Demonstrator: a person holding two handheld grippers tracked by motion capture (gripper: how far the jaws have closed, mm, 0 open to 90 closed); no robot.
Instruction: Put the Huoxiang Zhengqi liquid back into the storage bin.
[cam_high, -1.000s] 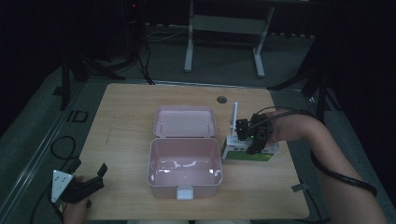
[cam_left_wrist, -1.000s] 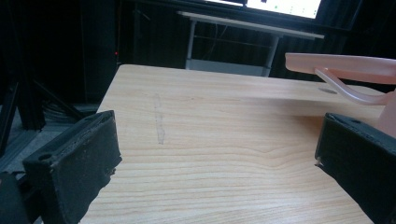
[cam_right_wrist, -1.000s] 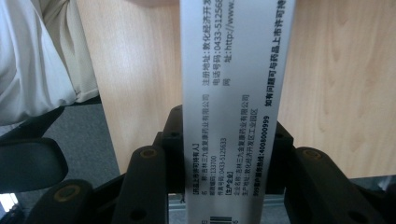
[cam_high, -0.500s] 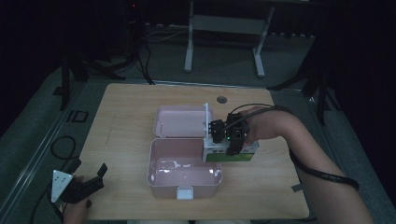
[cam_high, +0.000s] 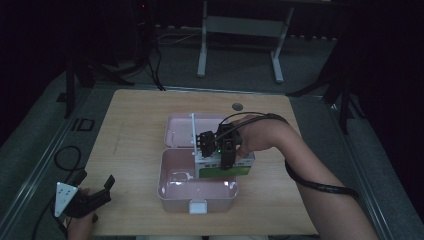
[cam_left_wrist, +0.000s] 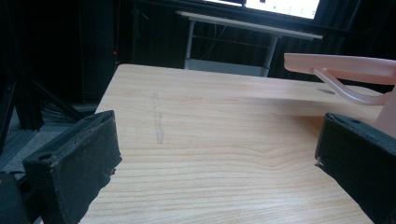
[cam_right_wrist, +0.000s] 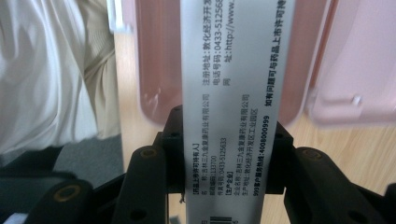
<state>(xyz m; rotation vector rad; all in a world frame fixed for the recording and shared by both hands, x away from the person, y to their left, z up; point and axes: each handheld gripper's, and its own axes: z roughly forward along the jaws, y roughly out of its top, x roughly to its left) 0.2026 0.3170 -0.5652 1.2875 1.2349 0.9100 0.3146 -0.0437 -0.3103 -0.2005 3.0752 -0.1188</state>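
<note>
An open pink lunch box lies mid-table, its deep base (cam_high: 169, 189) toward me and its lid (cam_high: 176, 131) flat behind it. My right gripper (cam_high: 220, 151) is shut on a green and white medicine box (cam_high: 226, 171), which hangs over the right part of the base. Up close, the box's white printed side (cam_right_wrist: 233, 84) stands between the jaws of the right gripper (cam_right_wrist: 229, 156), with the pink box (cam_right_wrist: 355, 70) beyond. The left gripper (cam_high: 102, 192) rests at the table's front left corner. Its jaws are open, the left gripper (cam_left_wrist: 215, 154) holding nothing over bare wood.
A white latch (cam_high: 198, 207) sticks out of the lunch box's front wall. A round grommet (cam_high: 237, 106) sits near the table's far edge. A metal desk frame (cam_high: 240, 25) stands behind the table. The pink lid's edge (cam_left_wrist: 345, 65) shows at the right of the left gripper view.
My right gripper has carried the medicine box leftward, from the table beside the lunch box to over the right part of its base. The left gripper has stayed put.
</note>
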